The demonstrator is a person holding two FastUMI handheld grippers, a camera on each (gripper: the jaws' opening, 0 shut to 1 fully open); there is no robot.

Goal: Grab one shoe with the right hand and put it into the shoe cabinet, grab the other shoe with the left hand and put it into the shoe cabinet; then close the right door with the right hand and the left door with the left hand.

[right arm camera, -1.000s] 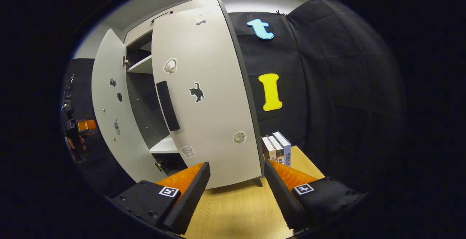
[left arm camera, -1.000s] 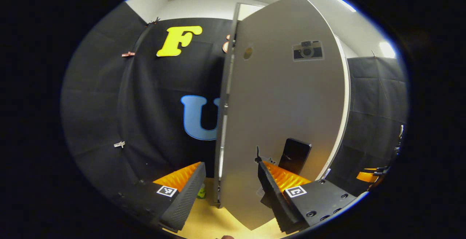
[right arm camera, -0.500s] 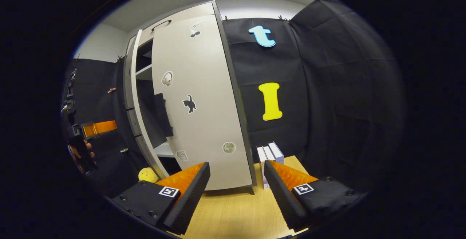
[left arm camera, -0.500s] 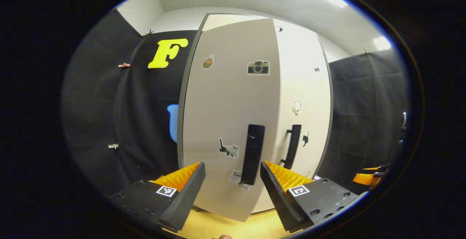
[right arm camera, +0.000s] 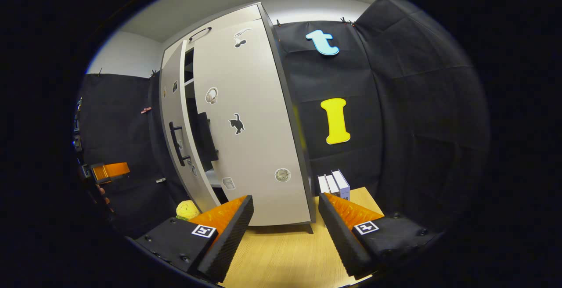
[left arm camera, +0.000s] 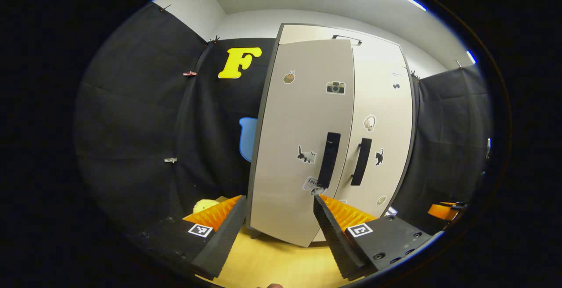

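Observation:
The pale shoe cabinet (left arm camera: 307,31) stands on the wooden table, with stickers on both doors. In the left gripper view its left door (left arm camera: 298,125) and right door (left arm camera: 382,103) look nearly flush, their dark handles (left arm camera: 329,160) side by side. My left gripper (left arm camera: 278,198) is open and empty, a little in front of the left door. In the right gripper view the left door (right arm camera: 172,117) stands slightly ajar, with a narrow dark gap beside the right door (right arm camera: 246,125). My right gripper (right arm camera: 285,196) is open and empty before the right door. The doors hide most of the cabinet's inside.
A yellow plush toy (right arm camera: 188,210) lies on the table left of the cabinet. Several books (right arm camera: 334,184) stand upright at its right side. The wooden tabletop (right arm camera: 281,257) runs in front. The left gripper (right arm camera: 105,171) and a hand appear at the far left of the right gripper view.
The left door has swung from wide open to almost shut. My left gripper has drawn back from it. The right gripper stayed open, barely shifting.

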